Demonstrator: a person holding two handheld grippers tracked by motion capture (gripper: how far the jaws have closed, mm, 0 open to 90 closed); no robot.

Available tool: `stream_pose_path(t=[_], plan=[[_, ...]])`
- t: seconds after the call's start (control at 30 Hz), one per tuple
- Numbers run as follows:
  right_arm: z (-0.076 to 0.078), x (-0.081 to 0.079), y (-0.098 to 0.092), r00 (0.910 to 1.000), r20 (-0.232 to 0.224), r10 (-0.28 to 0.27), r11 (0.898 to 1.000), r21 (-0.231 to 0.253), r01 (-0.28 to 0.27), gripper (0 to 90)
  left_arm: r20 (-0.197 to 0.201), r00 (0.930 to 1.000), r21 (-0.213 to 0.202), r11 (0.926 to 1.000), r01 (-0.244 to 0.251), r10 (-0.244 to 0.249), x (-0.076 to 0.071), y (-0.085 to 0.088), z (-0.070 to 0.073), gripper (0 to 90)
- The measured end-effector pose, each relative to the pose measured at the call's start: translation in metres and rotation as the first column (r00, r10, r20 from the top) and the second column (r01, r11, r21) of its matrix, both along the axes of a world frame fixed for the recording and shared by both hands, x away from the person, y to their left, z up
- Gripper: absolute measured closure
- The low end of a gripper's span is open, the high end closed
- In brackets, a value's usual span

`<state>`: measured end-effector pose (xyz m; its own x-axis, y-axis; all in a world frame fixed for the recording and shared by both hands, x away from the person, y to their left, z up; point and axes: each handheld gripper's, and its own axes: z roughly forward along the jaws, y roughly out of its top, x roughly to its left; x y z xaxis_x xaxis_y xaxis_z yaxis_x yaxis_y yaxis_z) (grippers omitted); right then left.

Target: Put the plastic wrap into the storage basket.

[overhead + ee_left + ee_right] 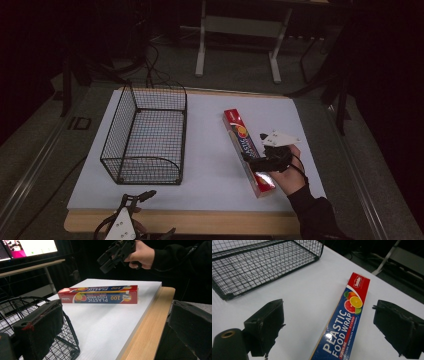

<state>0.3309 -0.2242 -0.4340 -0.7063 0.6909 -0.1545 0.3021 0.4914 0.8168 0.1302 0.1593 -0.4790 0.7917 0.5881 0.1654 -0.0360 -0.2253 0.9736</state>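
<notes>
High view: my right gripper (pixel 255 161) sits over the near half of the box (pixel 248 152), which lies flat on the white board (pixel 210 150), right of centre, long axis running near-to-far. Basket (pixel 145 135) is on the left, empty, well apart from the box. Left gripper (pixel 134 199) idles off the near edge, jaws spread, holding nothing.

Left gripper view: own jaws wide, empty. The right gripper (pixel 113 255) hangs above the box (pixel 100 296), not touching it.

Right gripper view: jaws wide open, nothing held, box (pixel 344 322) between them, but off toward the right jaw, left jaw well apart from it.

Risks, my guess: if I close off-centre, one jaw hits first and skids the box across the slick board. It's a long box, and a grip near one end would let the far end droop or twist out. A tilted carry could catch the basket rim.
</notes>
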Motion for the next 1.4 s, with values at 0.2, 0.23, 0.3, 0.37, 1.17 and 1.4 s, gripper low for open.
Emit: stream_pose_path(t=[0.2,0.23,0.3,0.37,1.17,1.4], plan=[[-0.004,0.013,0.004,0.999,-0.032,-0.032,0.999,-0.018,0.031,9.5,-0.004,1.0,0.006,1.0,0.003,-0.003,0.0,0.0,0.0,0.3],[-0.004,0.015,0.004,0.9987,-0.035,-0.036,0.999,-0.021,0.035,9.5,-0.004,1.0,0.008,1.0,0.002,-0.002,0.0,-0.001,0.0,0.3],[-0.006,0.018,0.005,0.9982,-0.038,-0.046,0.999,-0.025,0.045,9.5,-0.004,1.0,0.007,1.0,0.005,-0.005,0.0,-0.001,0.0,0.3],[-0.008,0.022,0.006,0.9974,-0.049,-0.053,0.998,-0.034,0.051,9.5,-0.004,1.0,0.006,1.0,0.005,-0.005,0.0,-0.001,0.0,0.3],[-0.046,0.072,0.01,0.9348,-0.278,-0.221,0.974,-0.114,0.197,9.7,-0.014,0.9998,0.019,0.9998,0.011,-0.011,0.0,-0.002,-0.001,0.3],[-0.057,0.079,0.017,0.8989,-0.339,-0.277,0.959,-0.162,0.234,12.6,-0.011,0.9999,0.034,0.9994,0.006,-0.006,0.0,-0.003,-0.001,0.3]])
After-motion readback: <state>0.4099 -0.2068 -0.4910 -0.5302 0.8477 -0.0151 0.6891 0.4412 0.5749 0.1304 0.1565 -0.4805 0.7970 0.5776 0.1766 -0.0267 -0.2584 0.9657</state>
